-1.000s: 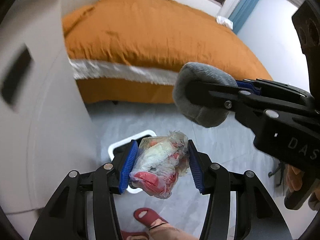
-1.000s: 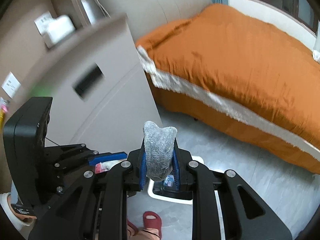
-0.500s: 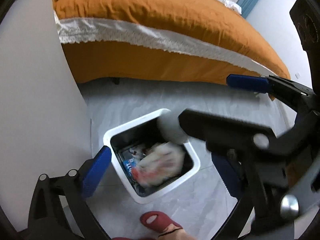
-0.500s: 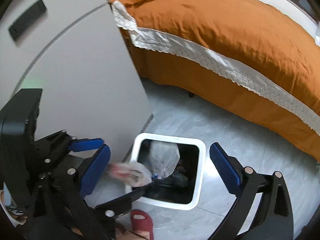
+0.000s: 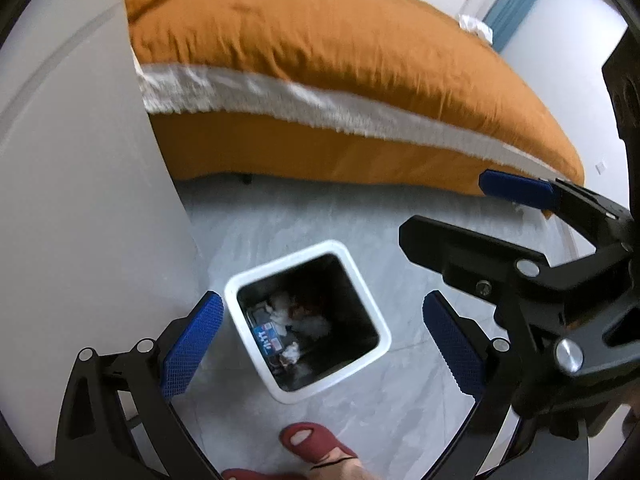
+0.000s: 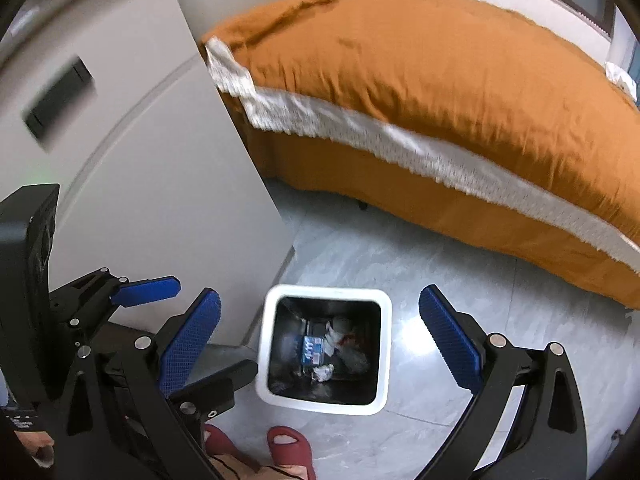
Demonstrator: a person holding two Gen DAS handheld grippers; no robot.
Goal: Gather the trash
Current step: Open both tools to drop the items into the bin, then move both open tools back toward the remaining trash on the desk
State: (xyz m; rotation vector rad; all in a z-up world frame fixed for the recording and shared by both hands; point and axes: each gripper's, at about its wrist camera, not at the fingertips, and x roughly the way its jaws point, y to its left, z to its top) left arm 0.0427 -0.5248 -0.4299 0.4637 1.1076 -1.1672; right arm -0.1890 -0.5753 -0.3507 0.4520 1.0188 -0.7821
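Looking down, I see my left gripper point(image 5: 320, 344) and right gripper point(image 6: 320, 340) both spread wide and empty above the white bin point(image 6: 383, 360) on the floor point(image 6: 460, 272). Crumpled trash point(image 6: 328, 344) lies inside, beside the orange bed point(image 6: 440, 80).

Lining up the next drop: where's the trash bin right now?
In both wrist views the white trash bin stands on the grey floor, low centre, beside the white cabinet, just beyond the red slippers.

Both grippers point(image 5: 322, 340) point(image 6: 320, 338) agape (nothing held)
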